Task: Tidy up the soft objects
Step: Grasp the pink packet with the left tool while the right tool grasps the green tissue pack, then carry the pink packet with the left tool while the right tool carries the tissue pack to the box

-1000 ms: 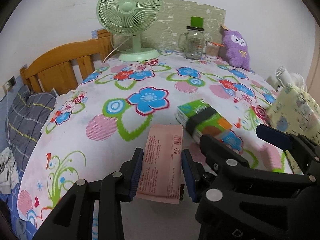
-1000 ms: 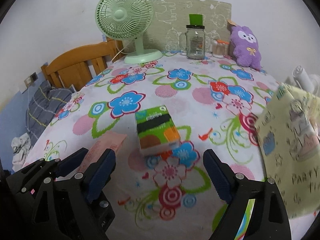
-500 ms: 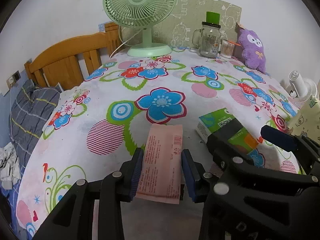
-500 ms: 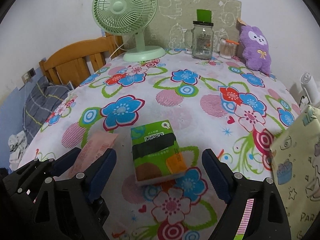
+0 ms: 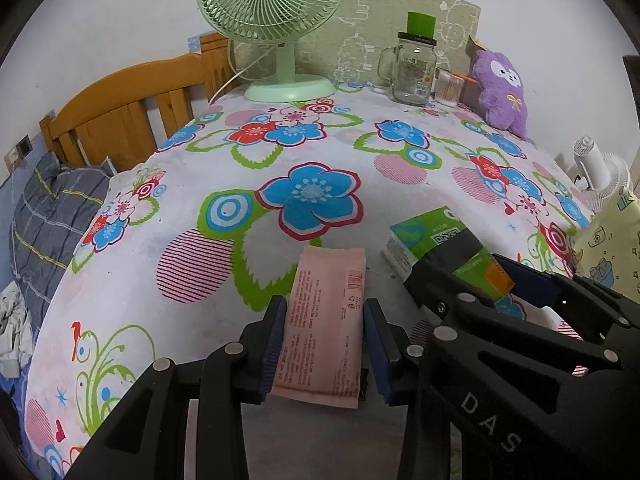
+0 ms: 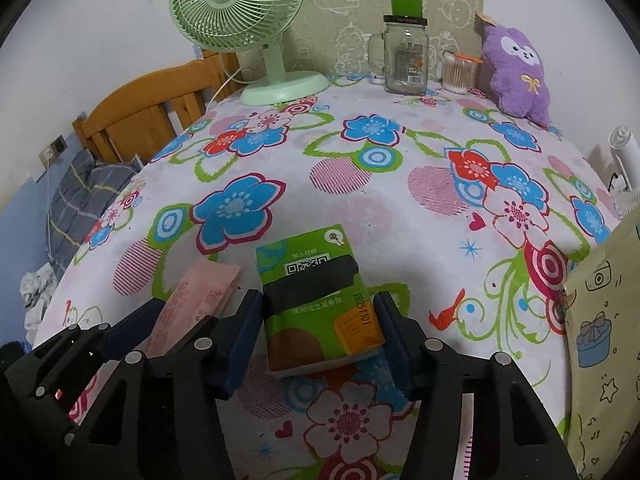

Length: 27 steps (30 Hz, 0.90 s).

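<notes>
Currently lying flat on the floral tablecloth: pink packet and green tissue pack, side by side, near the front edge. Left gripper closing narrow on the pink packet, pads touching both long edges. Right gripper straddling the green tissue pack, jaws wider, gaps showing at each side. Both probably handling light, soft, crushable, slick-wrapped; taking hold across the short width, mid-length, gently.

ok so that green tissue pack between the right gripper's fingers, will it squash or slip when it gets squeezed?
The green tissue pack looks like soft plastic-wrapped tissues, so it will probably dent rather than resist. Its glossy wrap might slide. The right gripper straddles its long sides, which probably helps.
</notes>
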### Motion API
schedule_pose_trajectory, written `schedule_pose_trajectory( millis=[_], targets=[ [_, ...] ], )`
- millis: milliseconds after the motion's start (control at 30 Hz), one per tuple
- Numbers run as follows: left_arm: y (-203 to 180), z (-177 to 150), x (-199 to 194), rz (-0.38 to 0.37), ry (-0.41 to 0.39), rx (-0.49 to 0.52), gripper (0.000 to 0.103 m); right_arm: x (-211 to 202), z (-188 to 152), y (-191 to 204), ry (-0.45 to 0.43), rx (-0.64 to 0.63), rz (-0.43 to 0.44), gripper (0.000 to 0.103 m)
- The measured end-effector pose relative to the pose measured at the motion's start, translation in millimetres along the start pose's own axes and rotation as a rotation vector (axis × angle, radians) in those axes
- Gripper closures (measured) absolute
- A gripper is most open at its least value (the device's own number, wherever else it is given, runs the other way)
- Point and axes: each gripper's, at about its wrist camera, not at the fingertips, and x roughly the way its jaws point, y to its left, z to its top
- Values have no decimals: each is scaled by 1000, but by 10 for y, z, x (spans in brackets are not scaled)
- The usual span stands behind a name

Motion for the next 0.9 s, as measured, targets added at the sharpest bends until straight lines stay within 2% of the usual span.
schedule_pose_trajectory(
  millis=[233, 900],
  targets=[
    [-91, -26, -81, -18, -9, 14, 64, -107, -40, -11, -3, 3, 2, 46],
    [-339, -61, -579, -35, -101, 37, 64, -718, -123, -126, -98, 12, -35, 46]
  ],
)
